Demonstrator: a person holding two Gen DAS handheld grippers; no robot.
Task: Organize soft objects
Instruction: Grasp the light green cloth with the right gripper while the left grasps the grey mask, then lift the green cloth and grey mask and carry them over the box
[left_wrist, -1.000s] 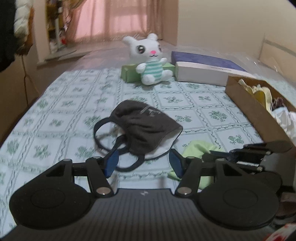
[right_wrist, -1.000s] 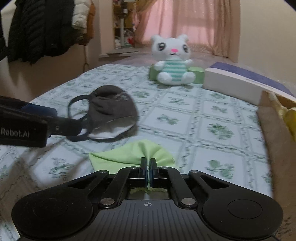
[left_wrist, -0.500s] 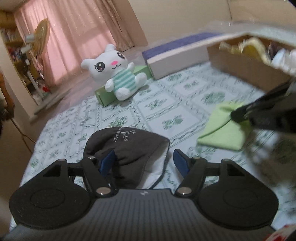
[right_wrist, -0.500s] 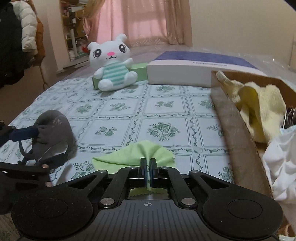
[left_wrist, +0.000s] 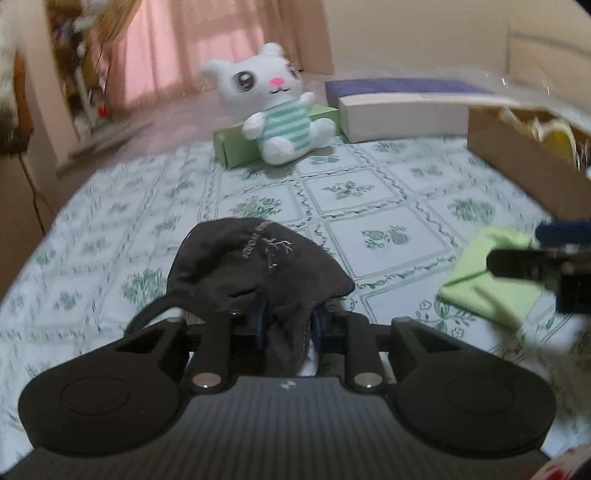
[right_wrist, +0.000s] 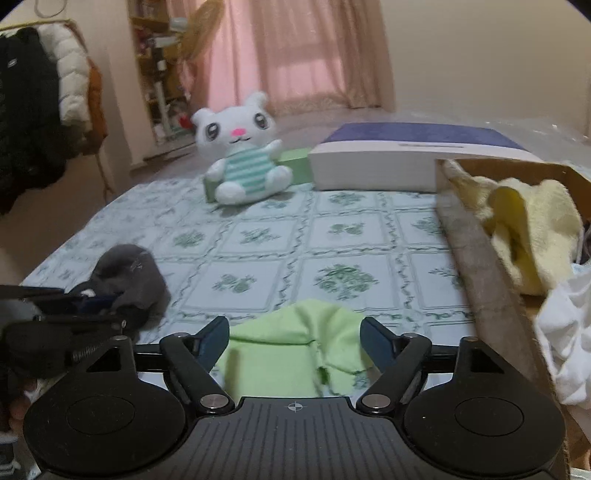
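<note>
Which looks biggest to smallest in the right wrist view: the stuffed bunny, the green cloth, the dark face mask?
1. Green cloth, though it lies nearest the camera, between the open right claw's fingers, which inflates it.
2. Stuffed bunny, farther back, so likely bigger than it looks; its order against the cloth is unsure.
3. Dark face mask, partly hidden.
</note>
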